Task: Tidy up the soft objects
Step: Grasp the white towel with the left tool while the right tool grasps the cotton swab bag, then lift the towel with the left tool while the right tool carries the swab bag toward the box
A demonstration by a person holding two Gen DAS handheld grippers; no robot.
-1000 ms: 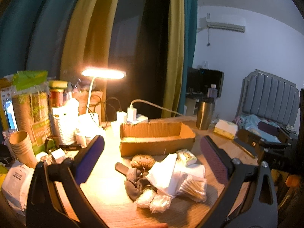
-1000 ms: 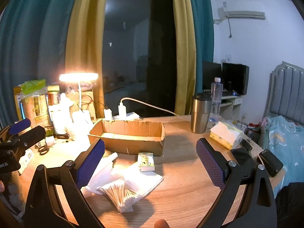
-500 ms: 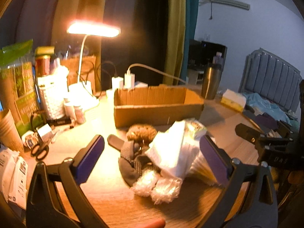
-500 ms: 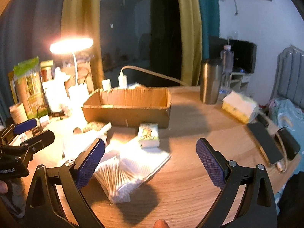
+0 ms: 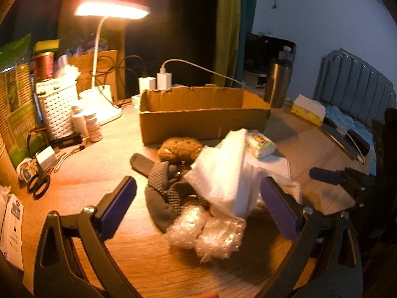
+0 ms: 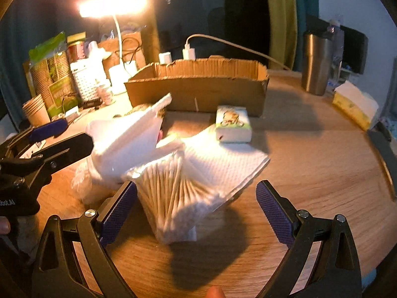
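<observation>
A pile of soft things lies on the round wooden table before an open cardboard box [image 5: 203, 114] [image 6: 198, 84]. In the left wrist view it holds dark gloves [image 5: 163, 193], a brown sponge [image 5: 180, 147], bubble wrap [image 5: 206, 231], white tissue sheets [image 5: 223, 176] and a small tissue pack [image 5: 260, 144]. The right wrist view shows a bag of cotton swabs [image 6: 173, 188], paper napkins [image 6: 223, 164] and the tissue pack [image 6: 232, 123]. My left gripper [image 5: 198, 206] is open just above the gloves and bubble wrap. My right gripper [image 6: 196, 206] is open around the swab bag.
A lit desk lamp [image 5: 111, 12], a white basket [image 5: 58, 109], small bottles [image 5: 93, 126], scissors [image 5: 38, 183] and paper cups [image 6: 37, 110] crowd the left. A steel tumbler [image 6: 316, 67] and a tissue box [image 6: 354, 104] stand right. Chargers [image 5: 163, 80] sit behind the box.
Both grippers have moved forward and down toward the pile, which now fills more of each view. Both stay open; nothing was grasped.
</observation>
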